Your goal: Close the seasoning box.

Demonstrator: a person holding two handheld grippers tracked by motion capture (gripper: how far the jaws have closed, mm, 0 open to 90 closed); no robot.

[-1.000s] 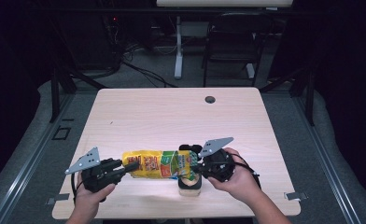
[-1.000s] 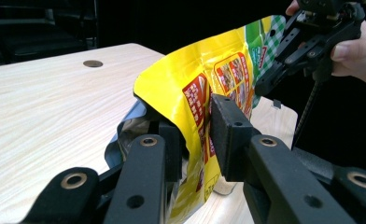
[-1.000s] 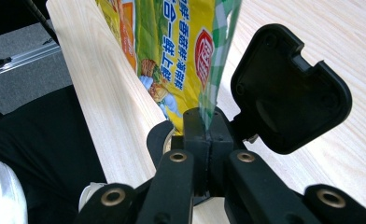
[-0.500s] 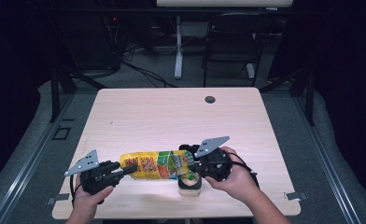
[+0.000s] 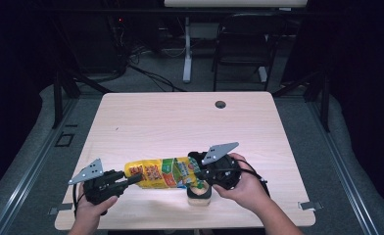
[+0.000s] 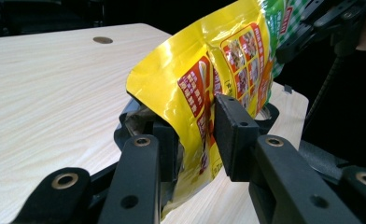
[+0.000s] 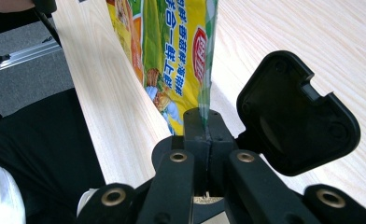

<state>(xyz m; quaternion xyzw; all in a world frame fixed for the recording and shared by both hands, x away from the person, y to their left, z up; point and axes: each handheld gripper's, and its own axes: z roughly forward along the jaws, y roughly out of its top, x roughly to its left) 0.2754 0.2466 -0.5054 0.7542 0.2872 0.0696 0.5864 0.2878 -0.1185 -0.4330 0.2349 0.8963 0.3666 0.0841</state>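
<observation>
Pouring from pouch into container: left end releasing, right end pinned.

Left gripper (image 5: 131,179) at the bottom edge of the yellow pouch (image 5: 163,172): its jaws have just been opening, pouch edge between them, pads (image 6: 235,133) look backed off the foil. Pouch hangs just above the near edge of the table (image 5: 180,122), stretched between both grippers. Right gripper (image 7: 204,123) fully closed, pinching the pouch's green top seam. Small container (image 5: 200,195) with its black hinged lid (image 7: 295,116) open sits right under that end. My read: hold the right pinch firm, raise the left end slowly, keep the mouth over the container; full left release risks sag and spill.
</observation>
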